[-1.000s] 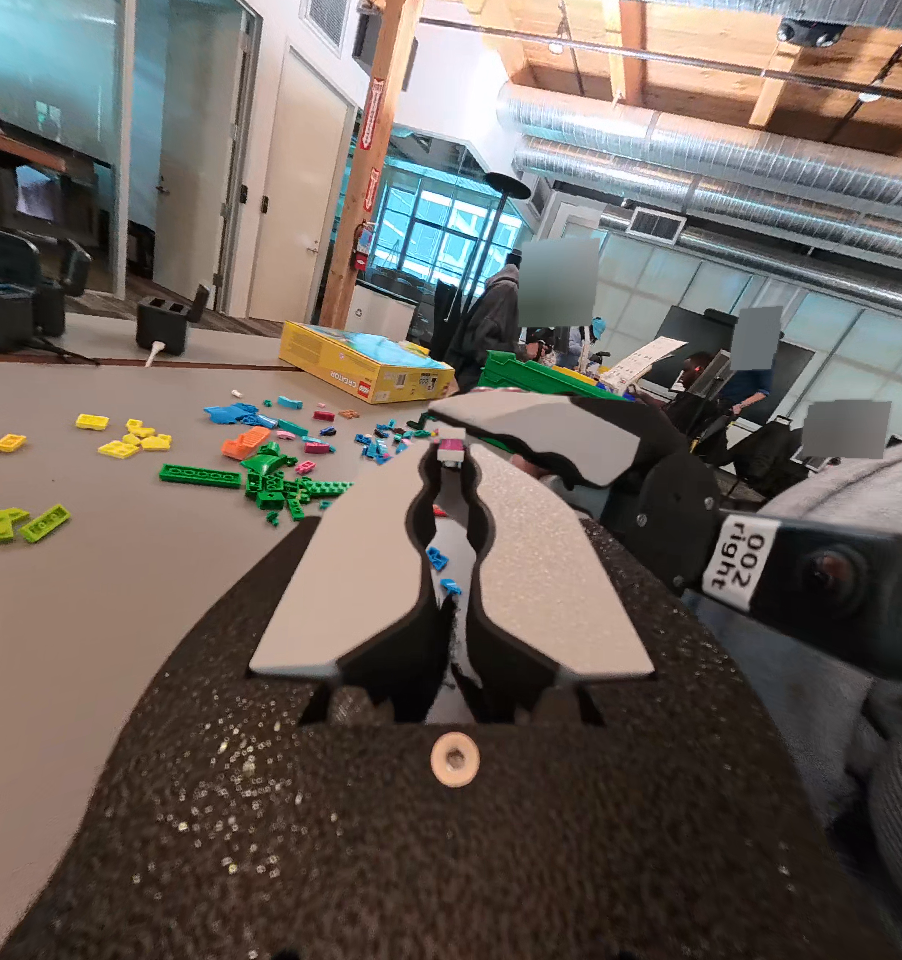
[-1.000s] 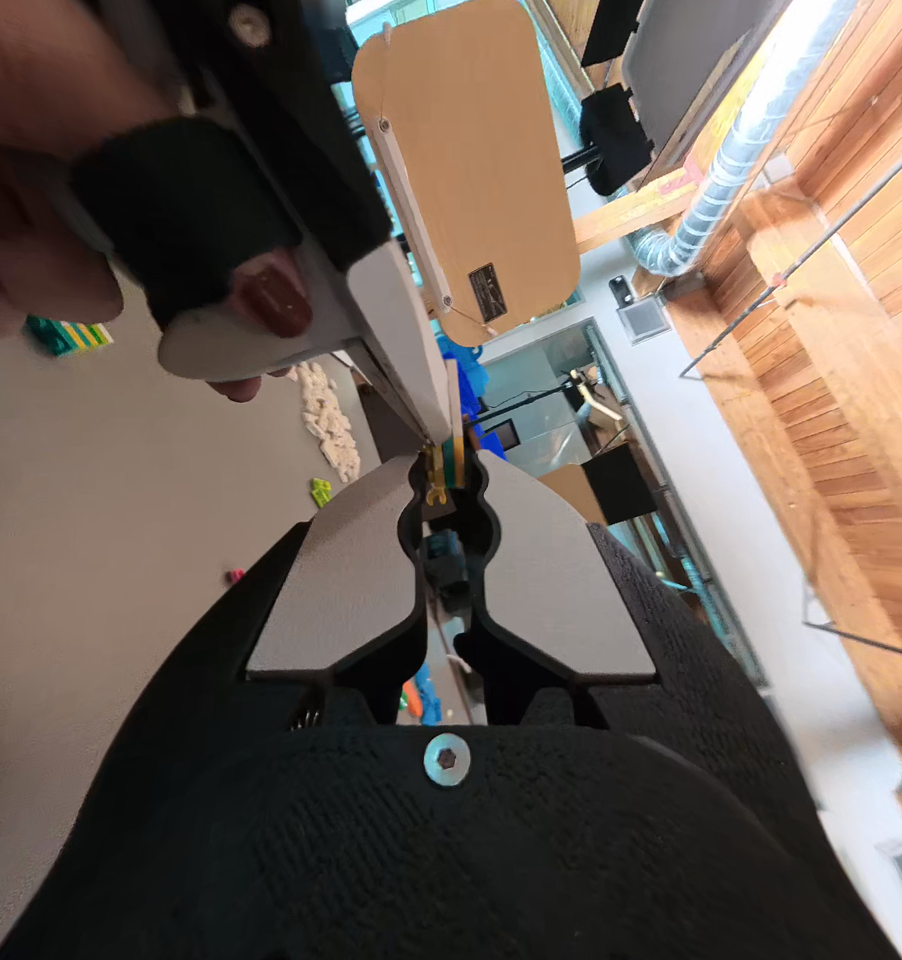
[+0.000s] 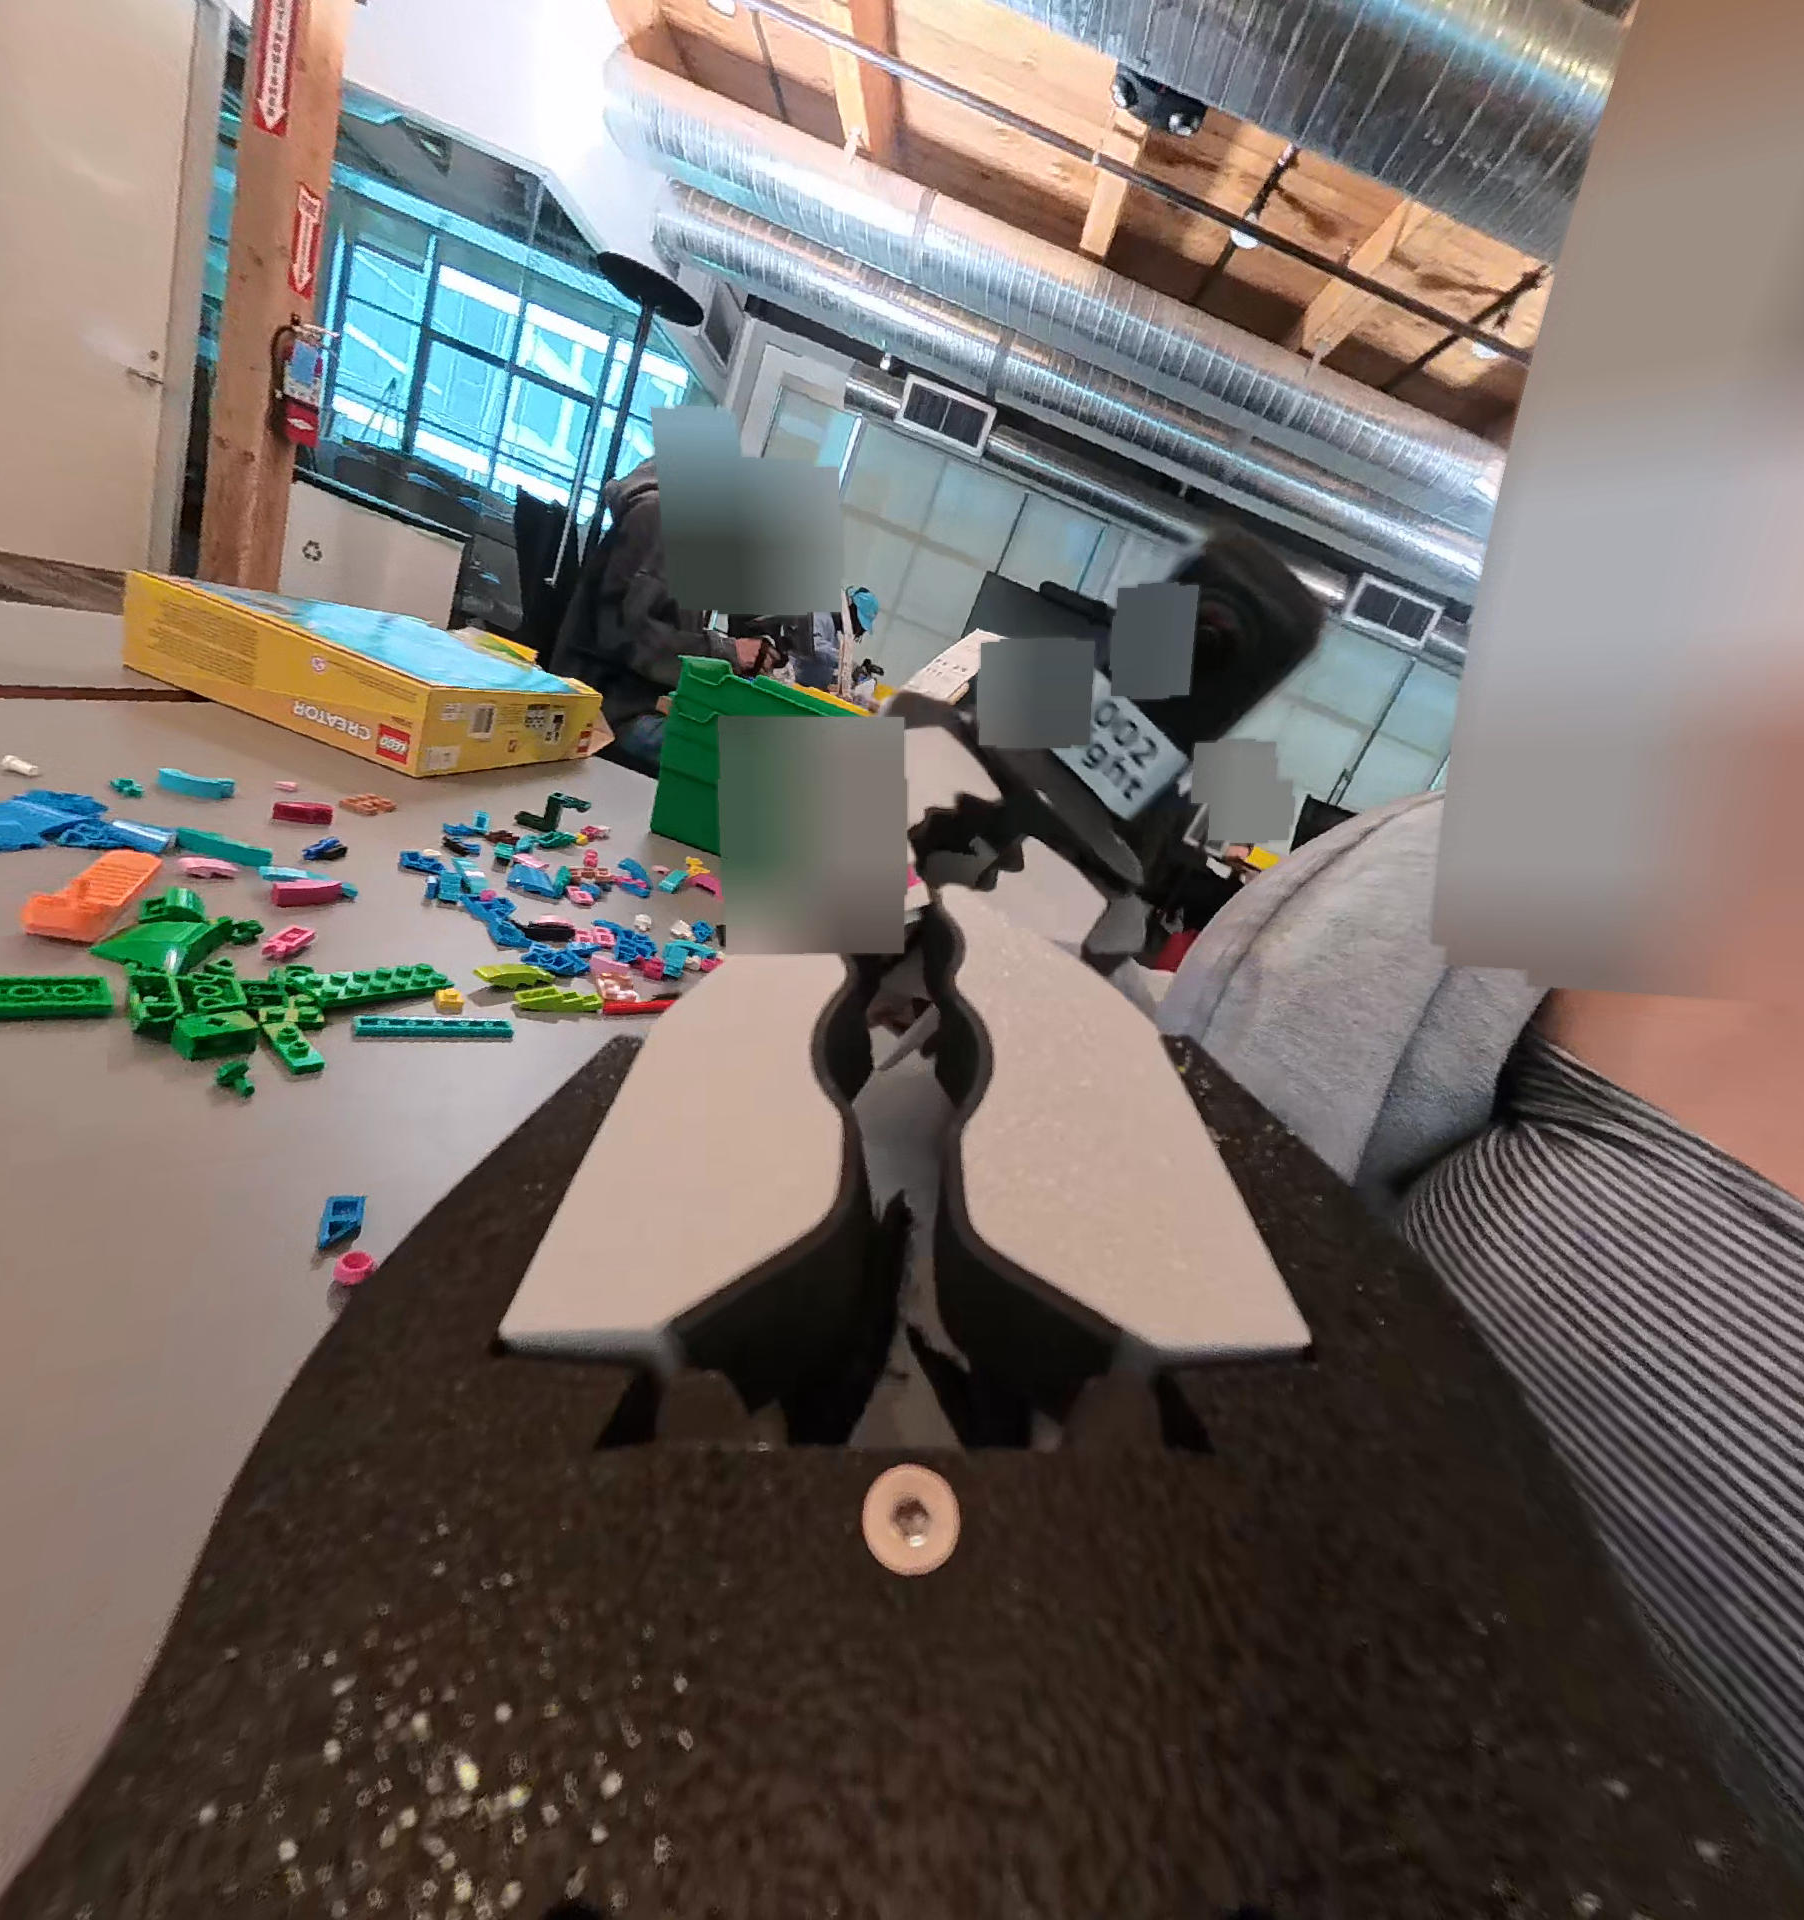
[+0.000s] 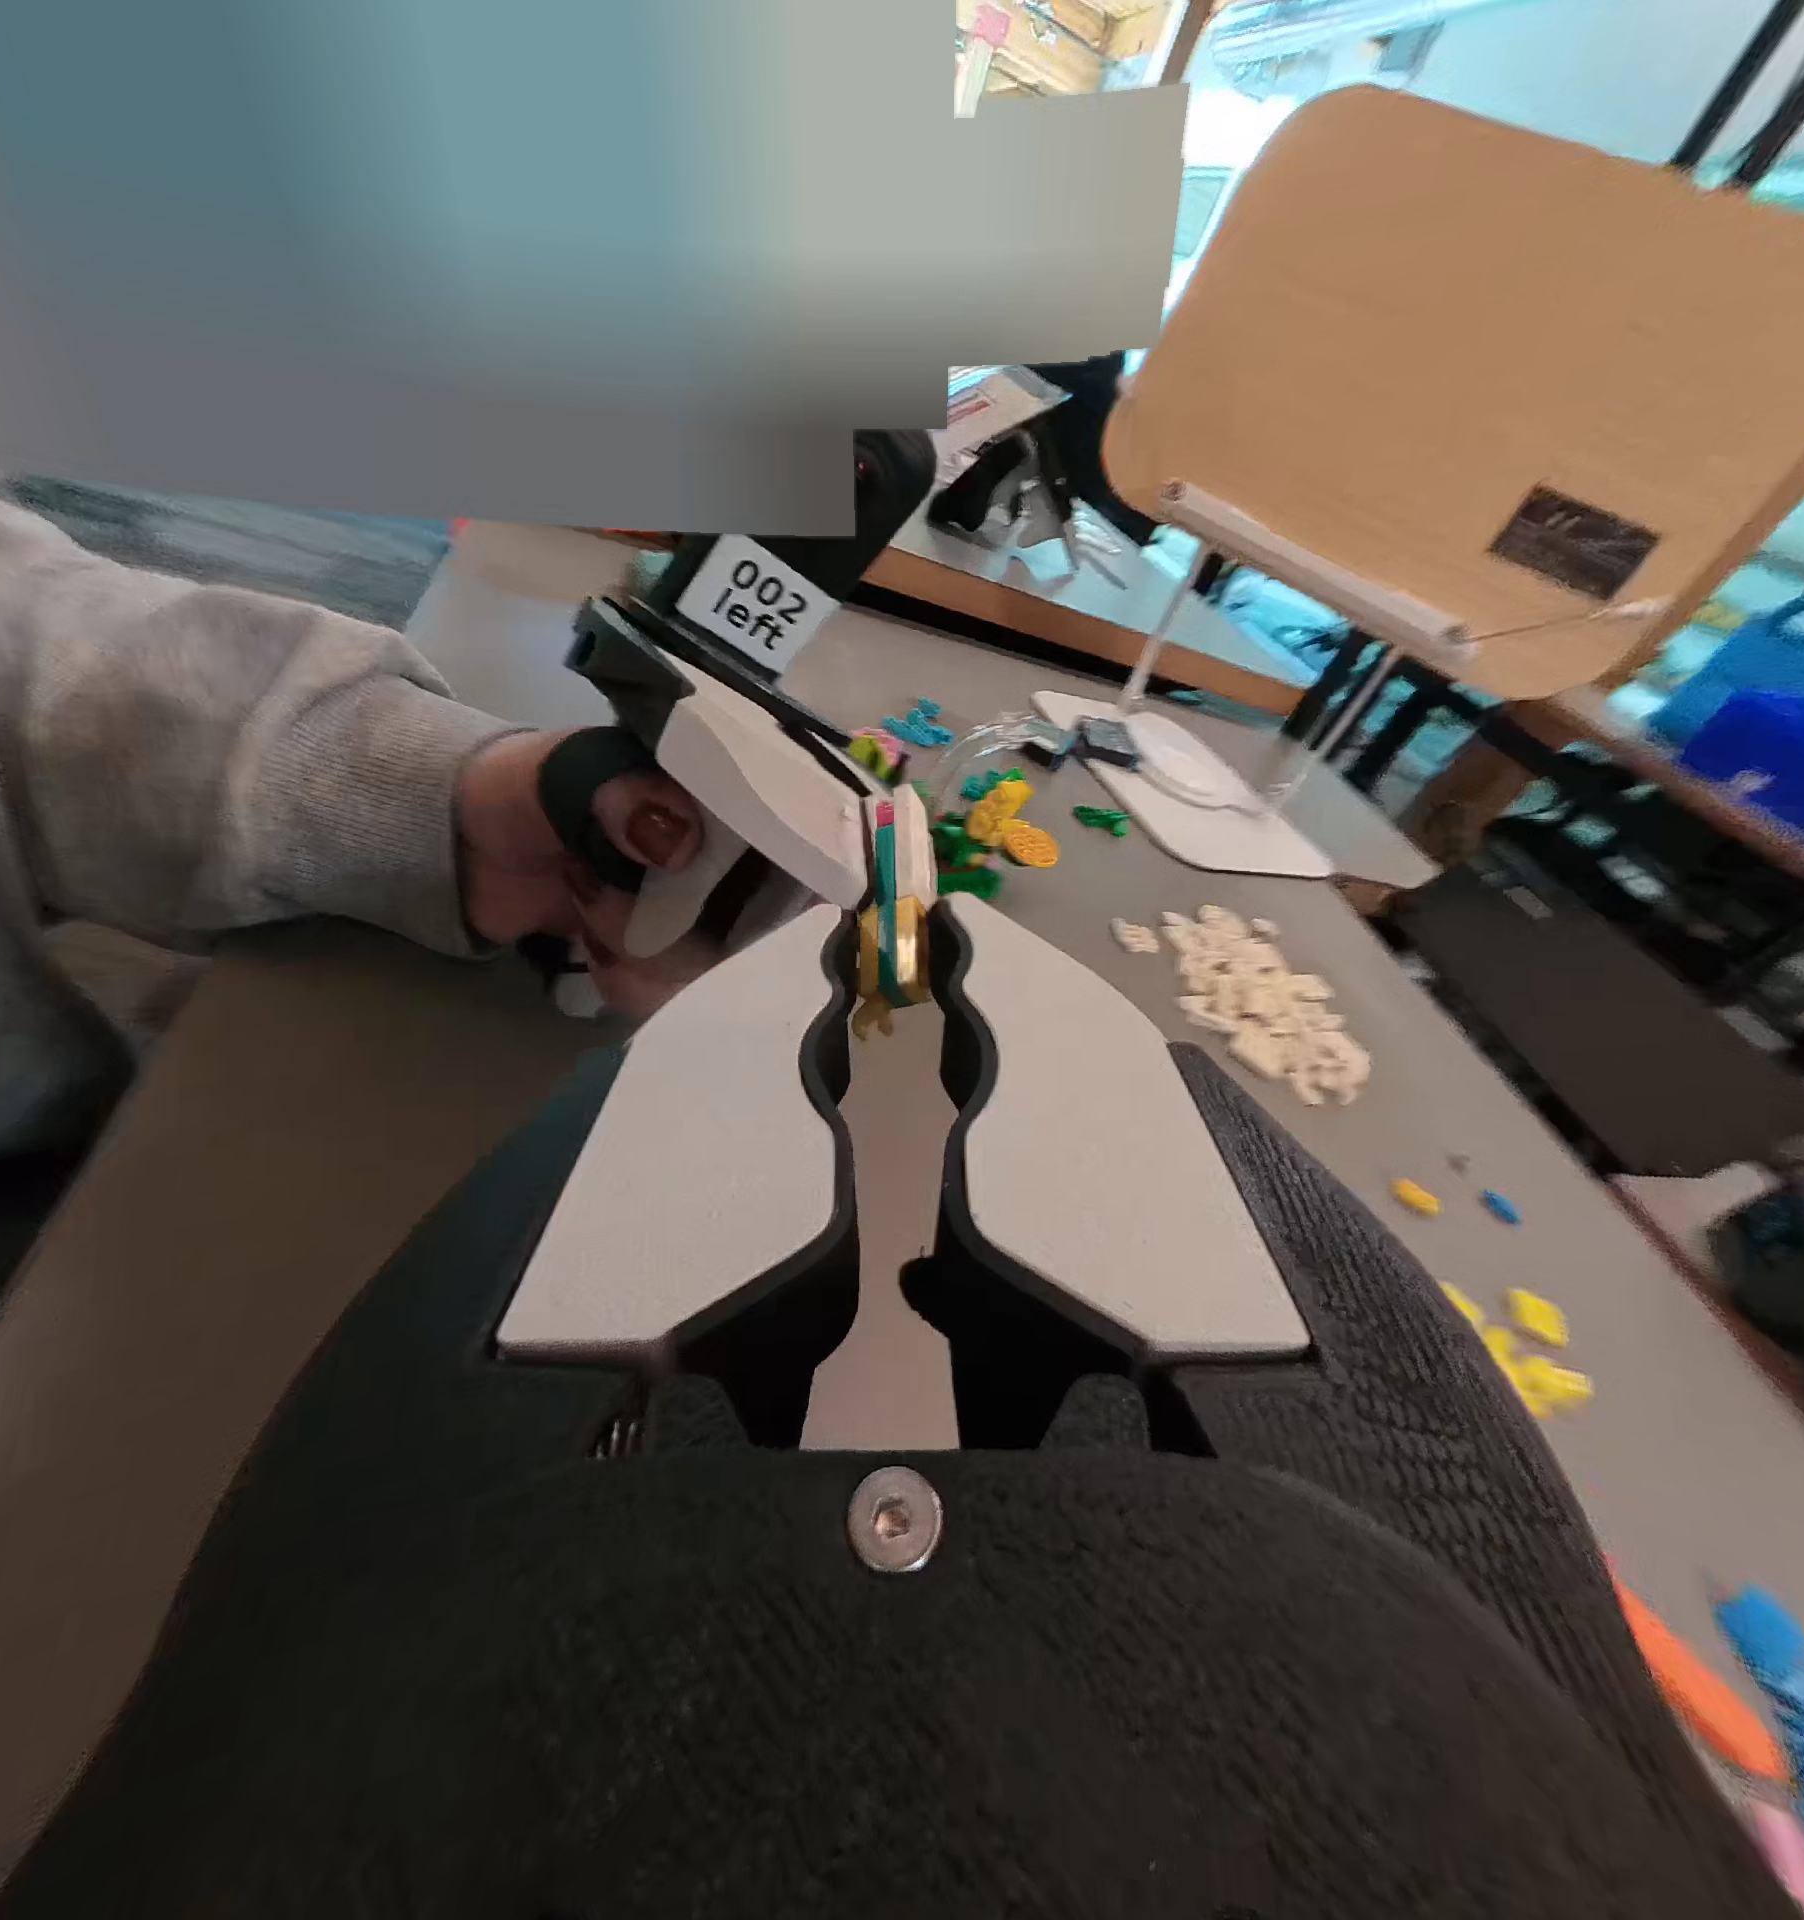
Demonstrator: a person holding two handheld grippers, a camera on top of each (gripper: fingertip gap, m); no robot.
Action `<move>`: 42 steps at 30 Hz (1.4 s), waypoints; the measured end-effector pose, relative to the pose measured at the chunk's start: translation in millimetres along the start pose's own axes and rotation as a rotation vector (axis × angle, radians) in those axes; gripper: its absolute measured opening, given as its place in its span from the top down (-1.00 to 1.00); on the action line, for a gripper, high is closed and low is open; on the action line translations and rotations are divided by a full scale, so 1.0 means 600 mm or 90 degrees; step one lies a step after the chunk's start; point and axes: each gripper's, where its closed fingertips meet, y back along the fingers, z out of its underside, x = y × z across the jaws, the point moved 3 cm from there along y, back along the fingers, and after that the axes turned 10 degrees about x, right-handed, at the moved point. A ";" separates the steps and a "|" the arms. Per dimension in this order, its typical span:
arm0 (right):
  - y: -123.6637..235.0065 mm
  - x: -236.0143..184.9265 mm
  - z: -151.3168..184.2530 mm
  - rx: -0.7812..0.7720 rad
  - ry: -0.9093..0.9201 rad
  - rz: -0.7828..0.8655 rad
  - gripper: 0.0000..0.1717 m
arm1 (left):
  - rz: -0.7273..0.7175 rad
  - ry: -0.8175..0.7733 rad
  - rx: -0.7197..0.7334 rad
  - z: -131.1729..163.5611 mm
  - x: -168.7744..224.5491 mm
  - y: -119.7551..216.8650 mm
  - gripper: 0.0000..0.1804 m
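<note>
teal, white and gold brick assembly [image 4: 893, 914], small, rigid, likely light and prone to popping apart, sits pinched edgewise between right gripper [image 4: 890, 940] and left gripper [image 4: 882, 831], both nearly closed on it, above grey table [image 4: 1241, 935].

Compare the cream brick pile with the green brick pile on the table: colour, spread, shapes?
The cream brick pile is one colour; the green brick pile sits among orange and blue pieces. The cream pile is one dense heap of small similar bits; the green pile is looser, with long studded plates sticking out. Both lie loose on the grey table, away from the grippers.
</note>
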 end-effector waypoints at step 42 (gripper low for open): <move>-0.011 0.003 0.006 -0.024 -0.187 0.029 0.90 | 0.016 0.039 0.072 -0.019 0.001 0.012 0.91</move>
